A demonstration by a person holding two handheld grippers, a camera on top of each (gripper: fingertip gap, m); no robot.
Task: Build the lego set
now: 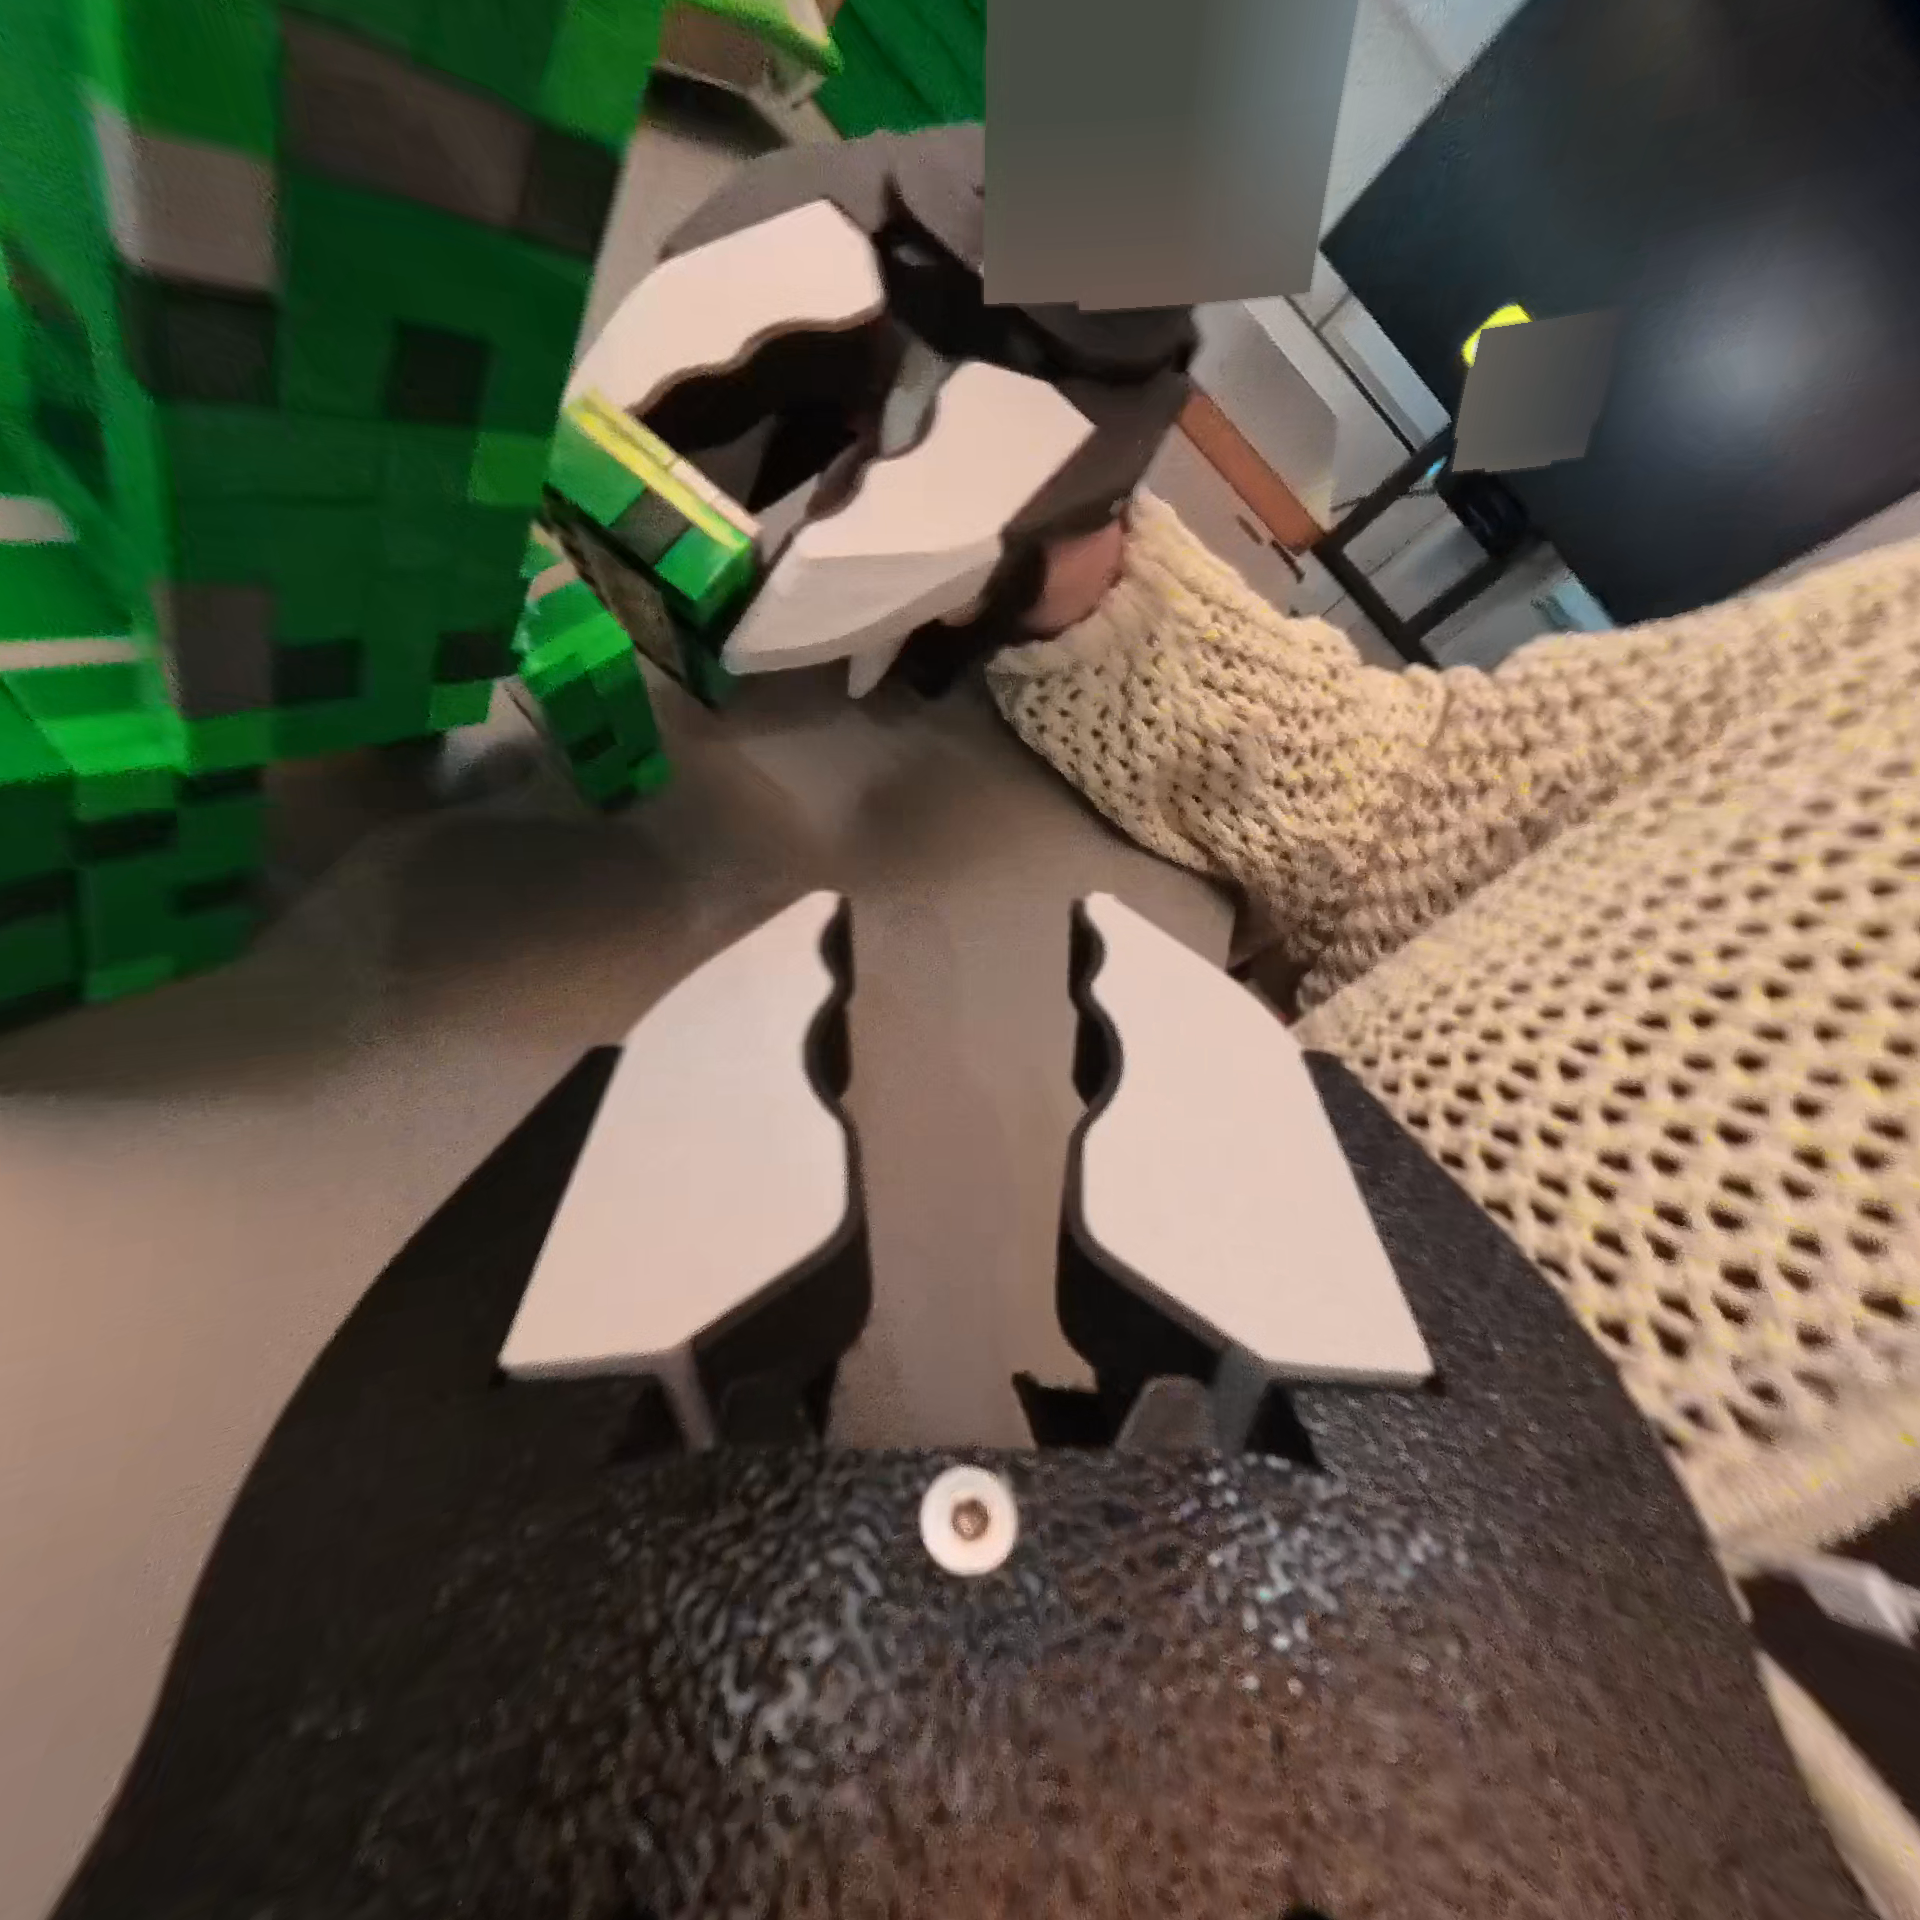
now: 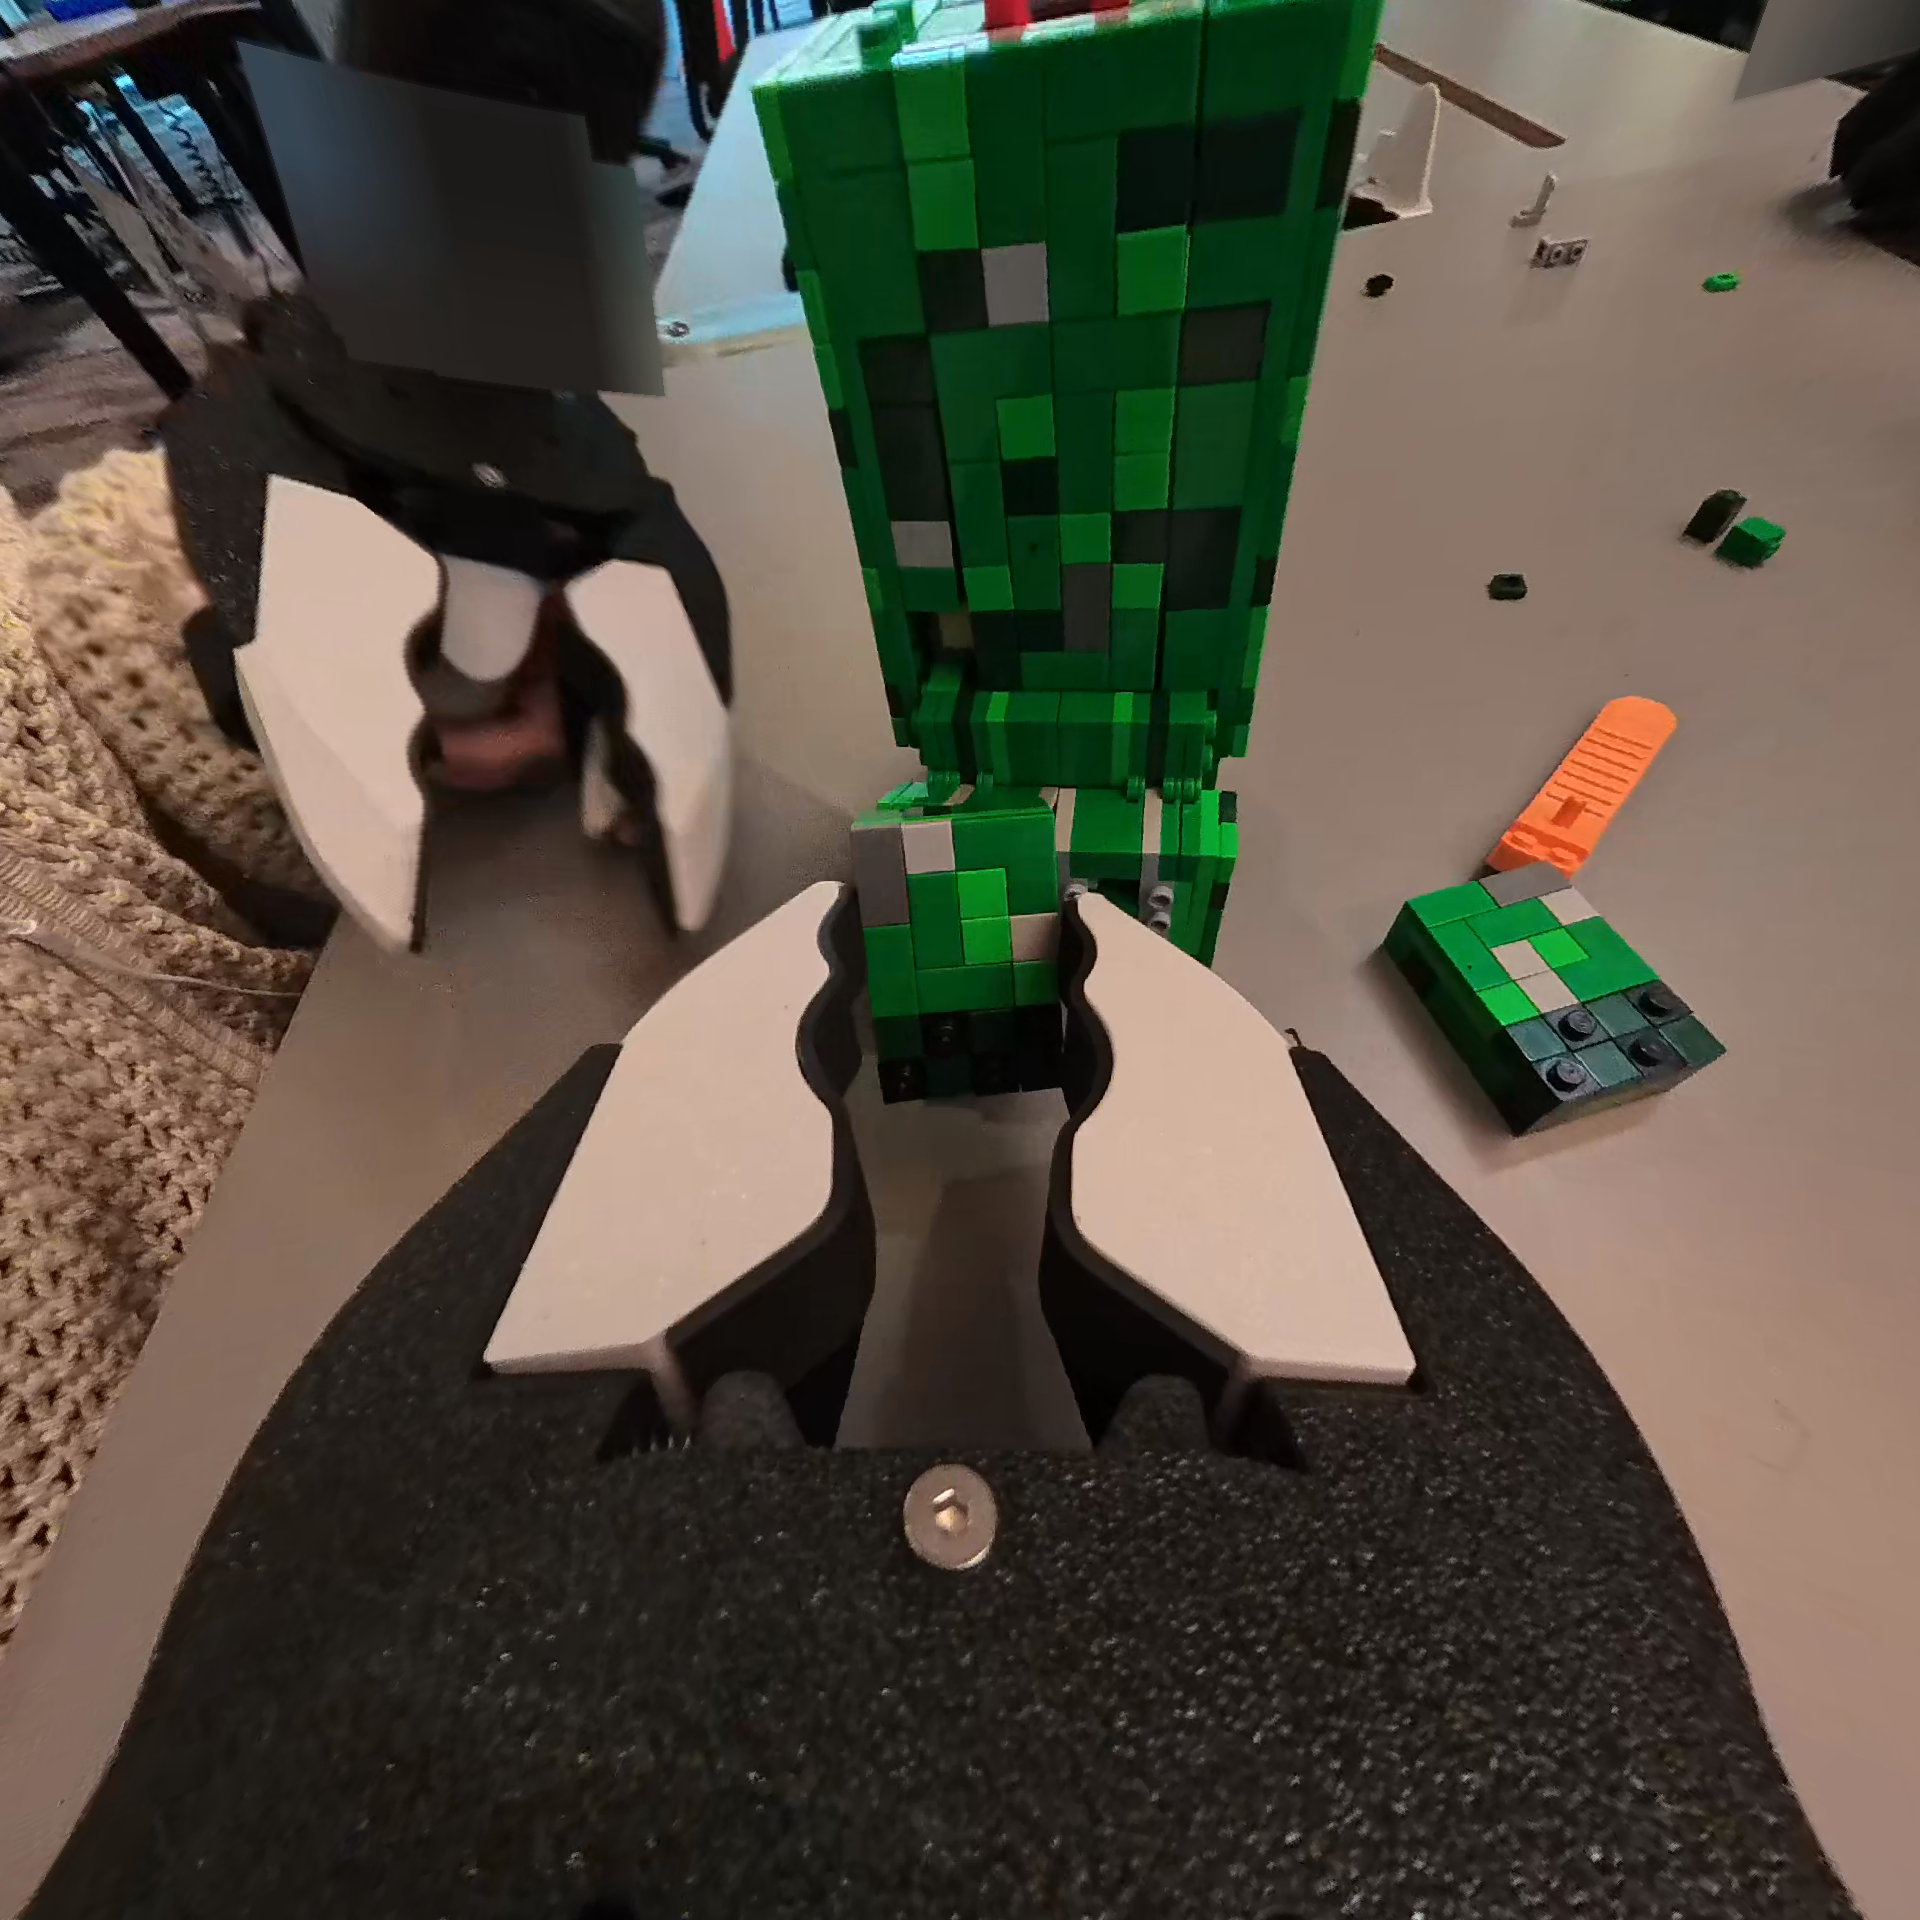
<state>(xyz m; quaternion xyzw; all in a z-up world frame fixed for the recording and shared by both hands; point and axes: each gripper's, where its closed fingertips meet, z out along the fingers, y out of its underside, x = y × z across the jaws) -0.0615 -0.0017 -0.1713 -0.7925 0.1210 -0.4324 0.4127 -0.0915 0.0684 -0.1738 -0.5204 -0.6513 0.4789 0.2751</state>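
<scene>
Right gripper [image 2: 956,997] is clamped on a green foot block [image 2: 961,956] at the front base of the model [image 2: 1060,416]; the grip sits across the block's sides, apparently to seat it against the model's lower body or steady it there. Whether the block is already locked on cannot be told. The model stands upright on the tabletop [image 2: 1558,1351], near the edge closest to the person, so both grippers can reach it. Left gripper [image 1: 961,935] hangs just beside the model with its jaws apart and nothing between them — likely waiting to brace the body during pressing. One second foot panel [image 2: 1548,1003] lies flat to the right, studs up, ready for pickup. One orange separator [image 2: 1584,800] rests behind it, at hand for corrections. Loose small parts lie farther back — about seven visible, mostly green or dark, the exact count uncertain. A knit sleeve [image 1: 1455,831] covers the person's arm.
</scene>
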